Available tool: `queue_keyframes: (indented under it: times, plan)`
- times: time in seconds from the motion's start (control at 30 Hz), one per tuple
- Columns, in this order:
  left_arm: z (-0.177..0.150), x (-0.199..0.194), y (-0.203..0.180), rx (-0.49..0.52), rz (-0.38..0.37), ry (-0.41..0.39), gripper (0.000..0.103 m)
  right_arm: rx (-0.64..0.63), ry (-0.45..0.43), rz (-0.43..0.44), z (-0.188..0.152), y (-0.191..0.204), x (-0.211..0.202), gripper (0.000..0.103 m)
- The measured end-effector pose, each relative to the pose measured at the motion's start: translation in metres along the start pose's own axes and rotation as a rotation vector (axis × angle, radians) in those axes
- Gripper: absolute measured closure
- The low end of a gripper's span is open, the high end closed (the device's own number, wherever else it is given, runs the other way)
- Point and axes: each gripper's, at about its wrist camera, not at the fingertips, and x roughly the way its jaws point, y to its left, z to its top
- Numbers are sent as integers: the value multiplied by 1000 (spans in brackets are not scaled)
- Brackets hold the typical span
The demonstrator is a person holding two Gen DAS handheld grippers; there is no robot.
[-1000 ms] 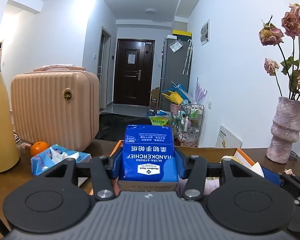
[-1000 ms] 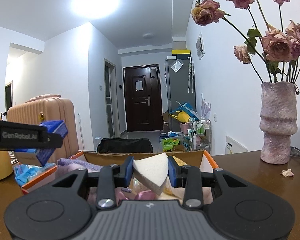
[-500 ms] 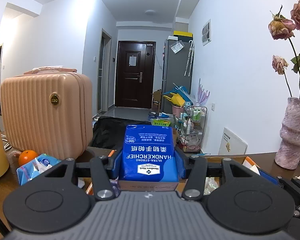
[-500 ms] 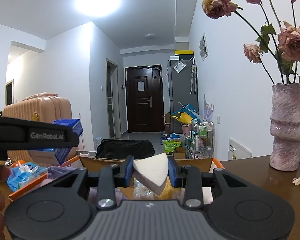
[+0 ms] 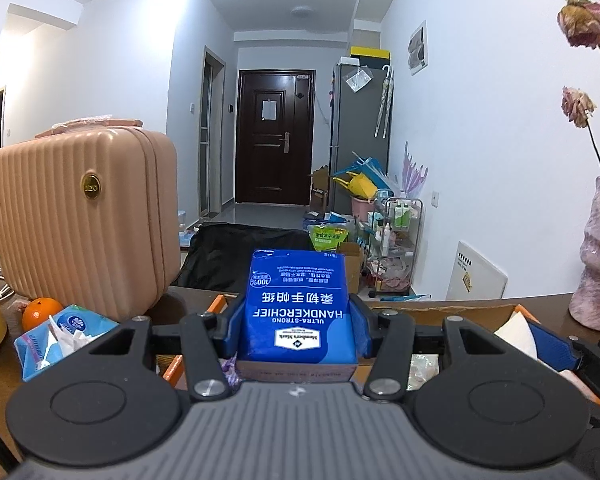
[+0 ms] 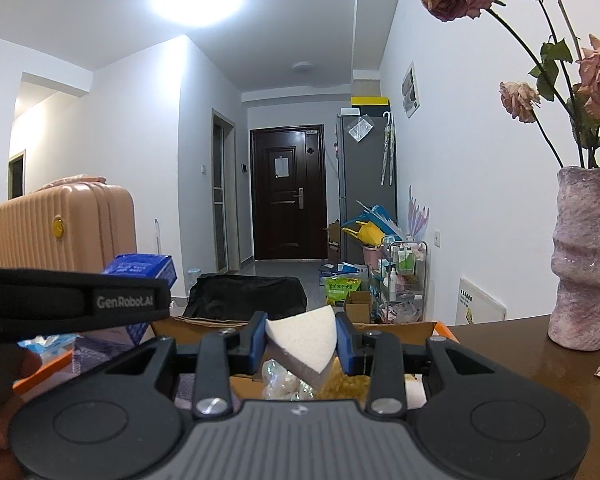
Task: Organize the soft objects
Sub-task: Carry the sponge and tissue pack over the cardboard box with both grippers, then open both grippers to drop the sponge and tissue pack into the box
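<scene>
Dark wood counter (image 5: pixel 4 376), hallway behind. Left wrist view: left gripper (image 5: pixel 298 320) clamped on blue handkerchief pack (image 5: pixel 298 312), held above cardboard box (image 5: pixel 440 306); tissue pack (image 5: pixel 56 336) w/ orange (image 5: pixel 40 310) to its left. Right wrist view: right gripper (image 6: pixel 300 338) clamped on white sponge wedge (image 6: pixel 304 338) over the box; vase (image 6: pixel 584 260) to its right.

Handkerchief pack (image 5: pixel 298 312): glossy blue plastic film. Sponge wedge (image 6: pixel 304 338): matt white foam, porous, grey underside. Box (image 6: pixel 400 326): plain brown cardboard, orange edges. Desk (image 6: pixel 520 356): dark glossy wood. Vase (image 6: pixel 584 256): rough pink stone-like finish. Suitcase (image 5: pixel 80 220): ribbed hard peach plastic, slight sheen. Left tongs (image 5: pixel 298 316), right tongs (image 6: pixel 302 340): matt black plastic, blue pads.
</scene>
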Motion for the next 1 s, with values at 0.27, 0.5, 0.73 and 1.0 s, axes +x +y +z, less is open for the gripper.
queue_keyframes:
  times: [0.27,0.5,0.73,1.0]
  plan:
    - [-2,17,-3,30,0,9,50,-10,21,-2,1,-2,12,68]
    - [-3,25,-2,40,-17,18,50,-24,23,1,-1,-1,13,68]
    - [-3,24,-1,44,-15,15,50,-22,24,2,-2,-2,12,67]
    - [-2,20,0,29,-15,-4,34,-13,12,-13,-1,-2,8,53]
